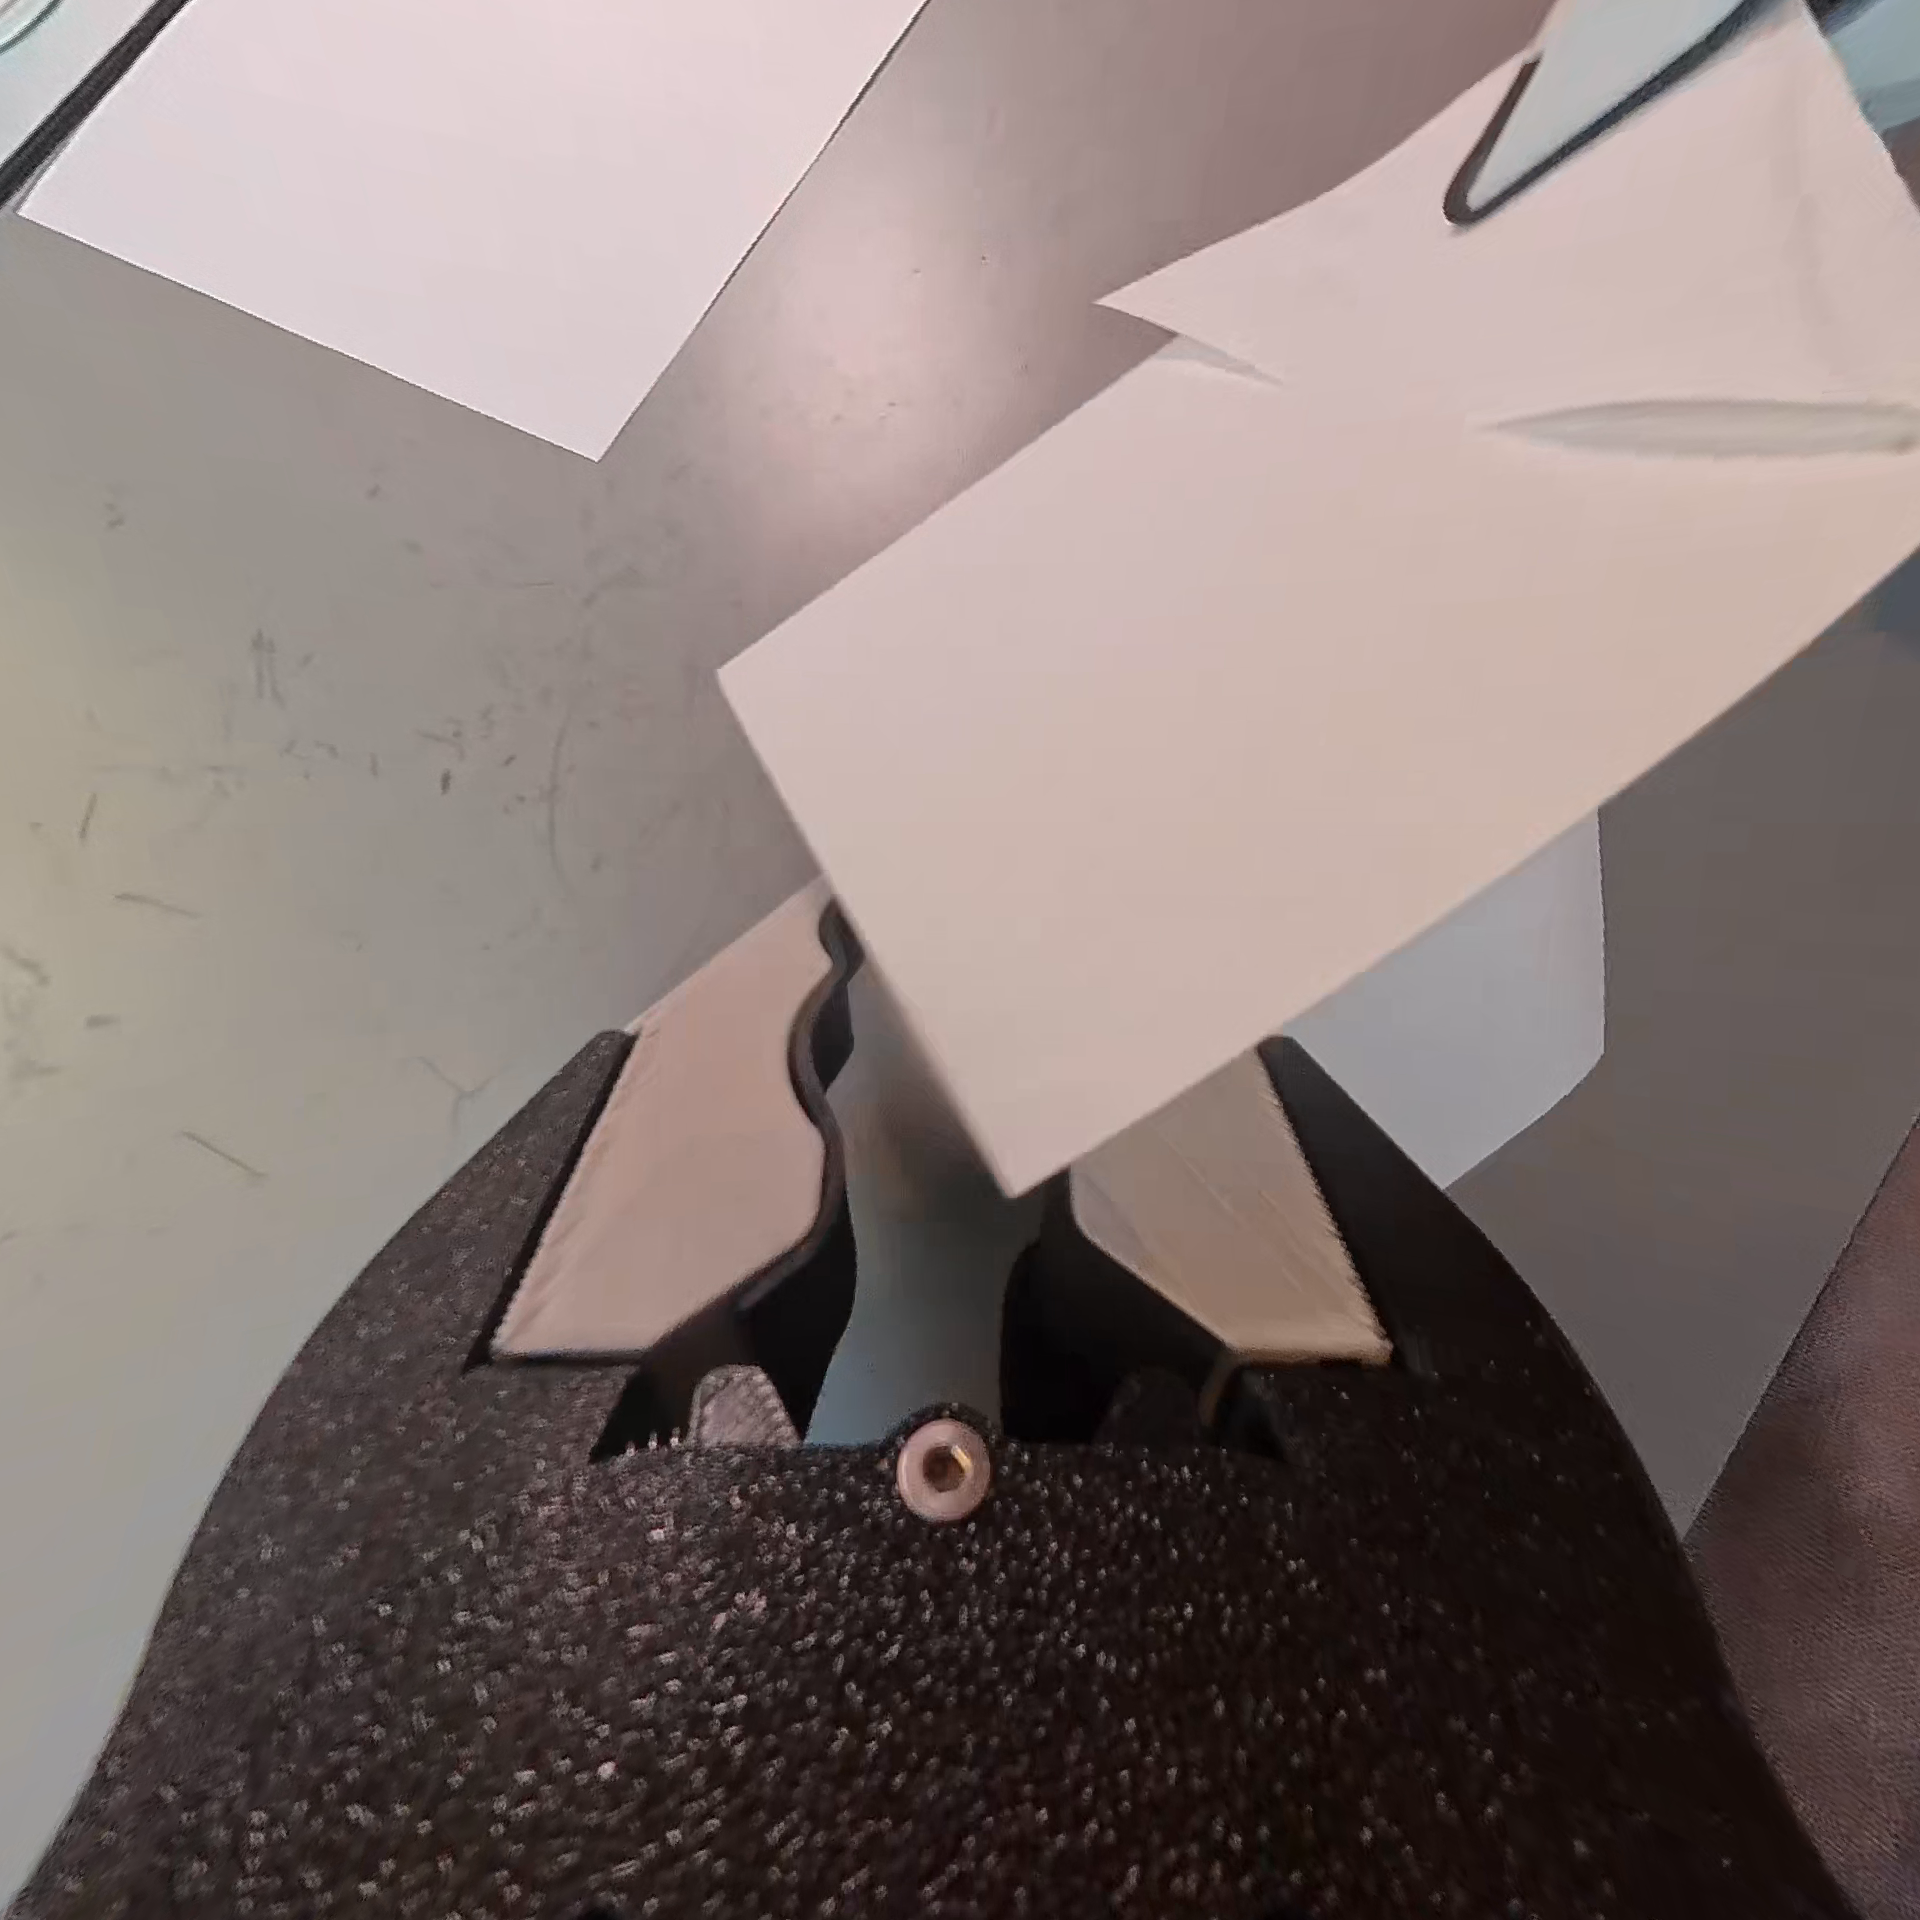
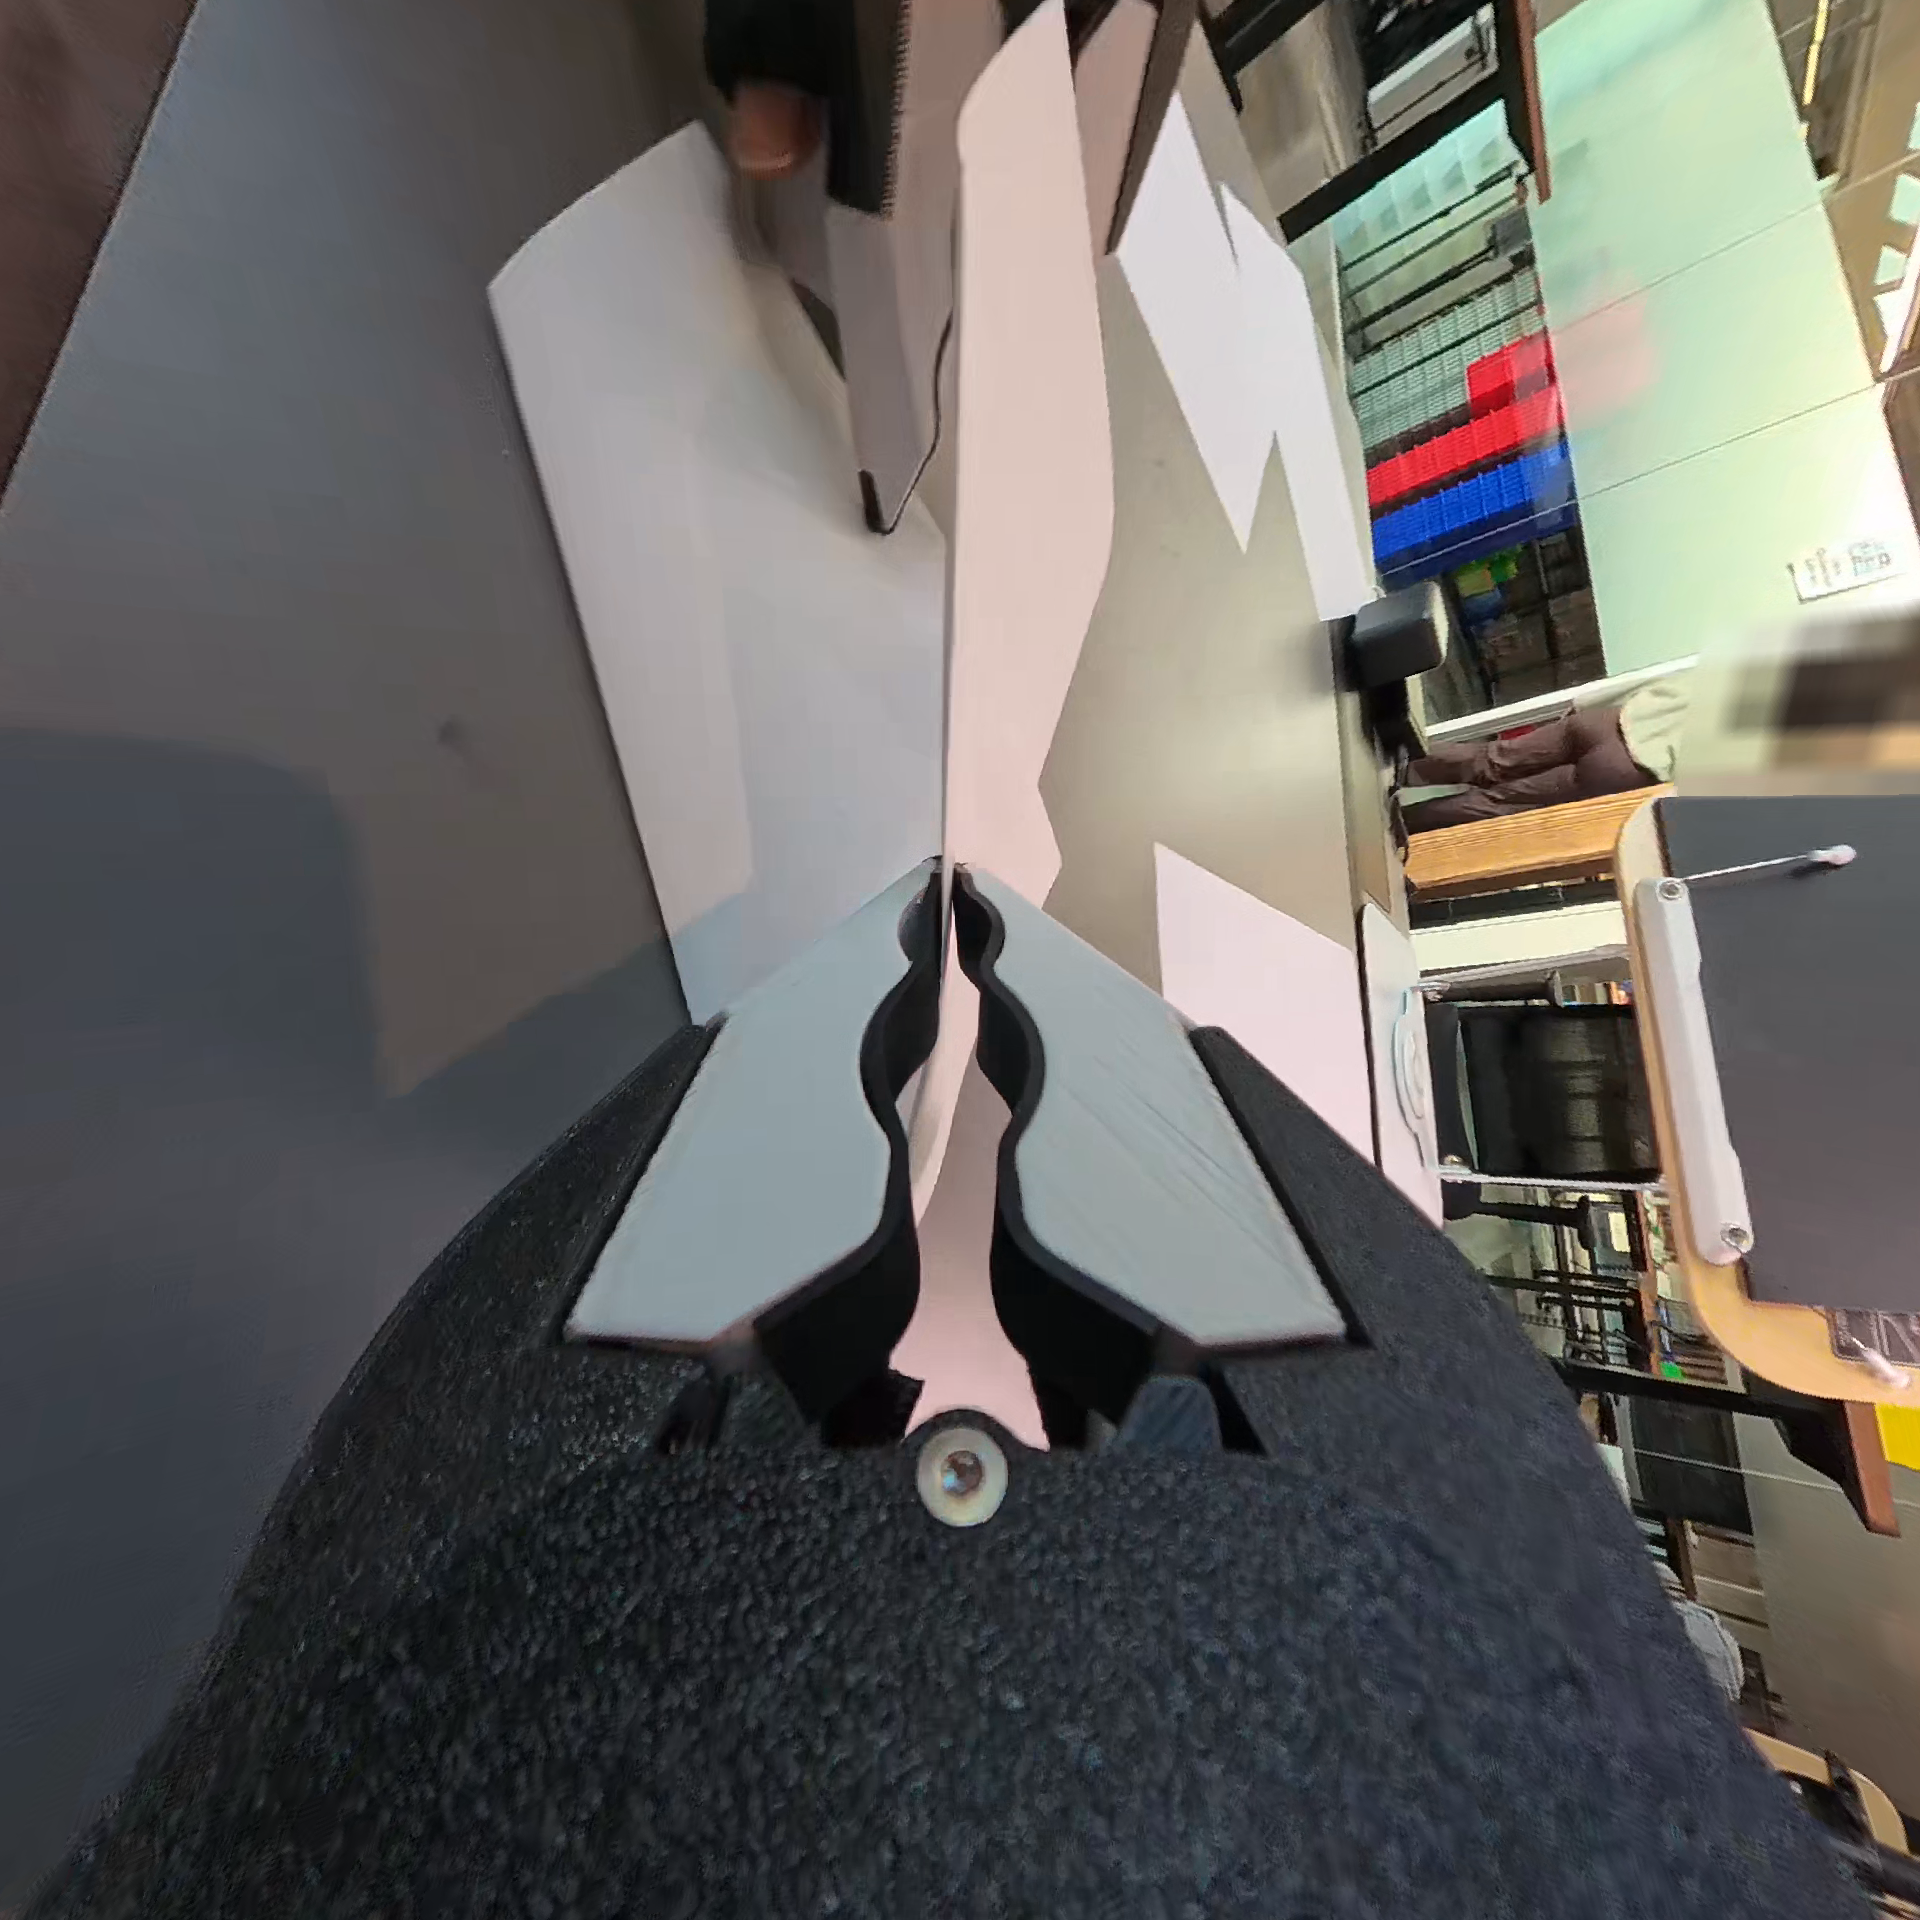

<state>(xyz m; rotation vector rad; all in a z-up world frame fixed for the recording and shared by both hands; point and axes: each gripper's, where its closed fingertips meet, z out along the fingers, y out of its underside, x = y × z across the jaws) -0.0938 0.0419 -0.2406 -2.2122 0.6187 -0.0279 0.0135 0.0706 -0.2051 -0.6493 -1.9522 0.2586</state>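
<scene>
Gripping a white sheet (image 1: 1299, 727) lifted over the grey table (image 1: 312, 831), the left gripper (image 1: 935, 987) had its fingertips hidden behind the paper; another sheet (image 1: 416, 177) lay beyond. Right view: the right gripper (image 2: 948, 883) pinched the sheet (image 2: 1013, 468) edge-on, the far gripper (image 2: 883, 312) beyond

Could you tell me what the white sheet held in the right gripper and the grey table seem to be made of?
White sheet: looks like thin matte paper; it bows and shows edge-on as a fine line between the right gripper fingers. Grey table: probably a hard, smooth laminate or painted top with a dull sheen and fine scuffs.
</scene>
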